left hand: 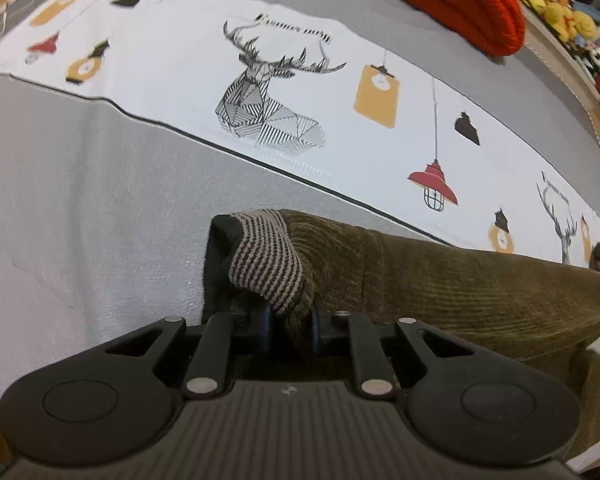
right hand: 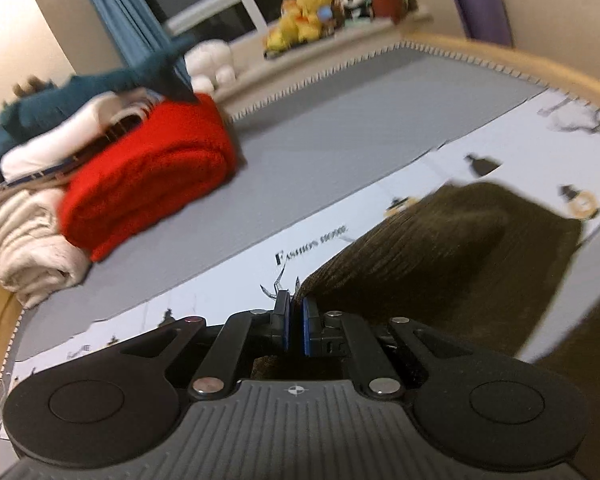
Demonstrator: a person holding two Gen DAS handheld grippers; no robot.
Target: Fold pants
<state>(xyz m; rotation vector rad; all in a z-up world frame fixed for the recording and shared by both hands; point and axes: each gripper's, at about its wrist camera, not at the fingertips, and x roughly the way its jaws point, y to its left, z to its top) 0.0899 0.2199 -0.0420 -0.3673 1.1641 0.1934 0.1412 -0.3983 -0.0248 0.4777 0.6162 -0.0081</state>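
While the left gripper (left hand: 292,328) has its jaws closed on a corner of the pants (left hand: 460,280), the right gripper (right hand: 296,320) has its jaws closed almost fully, and a thin edge of the same brown cloth seems to run into the narrow gap between them; I judge that it grips this edge, though the picture is blurred there.

The step in hand looks like the start of a fold: both corners of one end are taken, and this end is raised a little from the bed (left hand: 80,200). The next move, as I judge it, calls for carrying both corners together, forward from the jaws, over the part of the pants that lies ahead, keeping the edge stretched between the two grippers so that the cloth does not sag or twist, and then lowering it so that the edges meet.

The pants are of brown corduroy with fine ribs. In the left view the striped lining (left hand: 268,256) stands up just above the jaws, turned outward, with a dark piece beside it. The rest of the cloth spreads to the right of the left jaws, and in the right view it lies ahead and to the right of the jaws, on the white printed cloth (right hand: 228,276) that covers the grey bed.
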